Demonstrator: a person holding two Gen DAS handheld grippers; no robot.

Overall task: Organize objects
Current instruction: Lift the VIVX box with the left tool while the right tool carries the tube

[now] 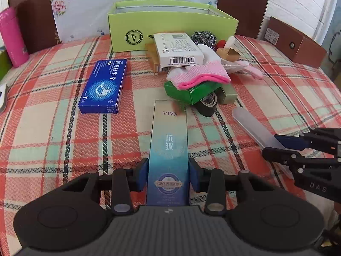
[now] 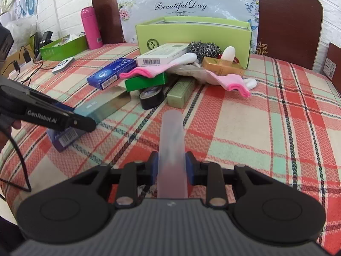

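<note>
On the plaid tablecloth (image 1: 53, 128) you have two grippers at work, each clamped on one long item. At far left stands one pink bottle (image 1: 12, 36). Next comes one blue medicine box (image 1: 102, 86), lying flat, apart from the rest. Your left gripper (image 1: 168, 171) has its jaws closed on the sides of one tall VIVX carton (image 1: 169, 149); its long axis runs straight away from you, far end pointing at the clutter pile. From the right wrist view that carton (image 2: 102, 106) lies low over the cloth, angled toward the pile.

Directly ahead sits the pile: one white barcoded box (image 1: 178, 49), one pink-cuffed glove (image 1: 200, 74) draped over one green box (image 1: 189, 90), one roll of black tape (image 2: 151, 96), one pale green carton (image 2: 181, 91), one steel scourer (image 1: 203, 37). Behind them stands one open lime-green box (image 1: 170, 23), so the pile blocks the straight path to it.

Your right gripper (image 2: 170, 166) is shut on one frosted translucent case (image 2: 172, 147), its long axis also pointing away from you toward the pile. At far right sits one brown box (image 1: 296, 42).
</note>
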